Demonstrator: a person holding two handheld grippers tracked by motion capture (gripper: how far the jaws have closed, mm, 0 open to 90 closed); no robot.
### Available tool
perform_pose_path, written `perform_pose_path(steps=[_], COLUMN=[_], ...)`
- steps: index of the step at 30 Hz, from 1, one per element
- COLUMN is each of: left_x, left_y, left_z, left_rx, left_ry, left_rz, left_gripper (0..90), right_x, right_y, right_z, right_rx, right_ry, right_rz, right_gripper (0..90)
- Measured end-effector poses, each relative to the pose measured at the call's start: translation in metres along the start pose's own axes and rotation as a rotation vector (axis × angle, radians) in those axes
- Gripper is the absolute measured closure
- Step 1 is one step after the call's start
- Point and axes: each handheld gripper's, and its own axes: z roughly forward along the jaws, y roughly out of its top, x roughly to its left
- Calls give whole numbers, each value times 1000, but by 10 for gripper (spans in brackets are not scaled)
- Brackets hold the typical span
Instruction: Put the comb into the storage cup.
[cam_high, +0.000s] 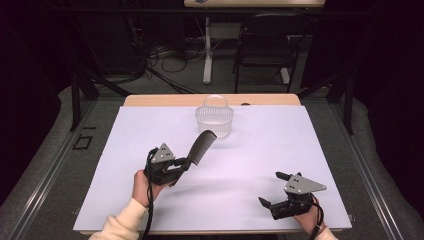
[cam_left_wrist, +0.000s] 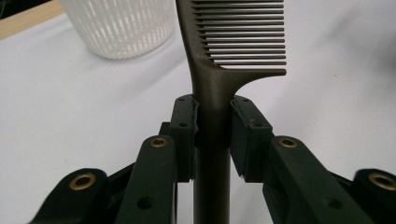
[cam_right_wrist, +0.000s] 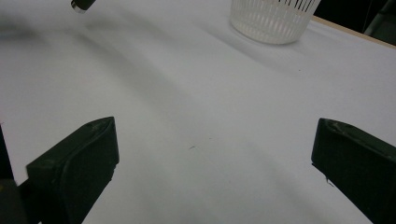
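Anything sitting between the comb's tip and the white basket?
Nothing: in the high view only bare white sheet separates the comb, clamped in the left gripper, from the basket.

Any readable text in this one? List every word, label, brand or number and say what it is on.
None: no legible text.
The comb held in the left gripper: no brand or marking visible.
The white basket: plain slatted plastic, no label.
The white table cover: blank.
The grey plate on the right gripper: only screw holes, no writing.
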Motion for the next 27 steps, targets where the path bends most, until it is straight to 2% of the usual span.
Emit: perform_pose_path(steps=[9, 13, 19, 27], left_x=[3, 7, 12, 11], left_y=[2, 2, 8, 21], left_z=[-2, -4, -1, 2], left_rx=[-26, -43, -66, -90], left_ry=[13, 24, 31, 51], left_rz=[-14, -25, -38, -14], left_gripper=[723, 723, 723, 723], right_x=[0, -2, -1, -3], right_y=[2, 2, 2, 2], right_z=[6, 9, 9, 8], right_rx=[11, 35, 39, 35], right_ry=[13, -12, -12, -22], right_rz=[-16, -5, -2, 2], right_gripper=[4, 5, 5, 5])
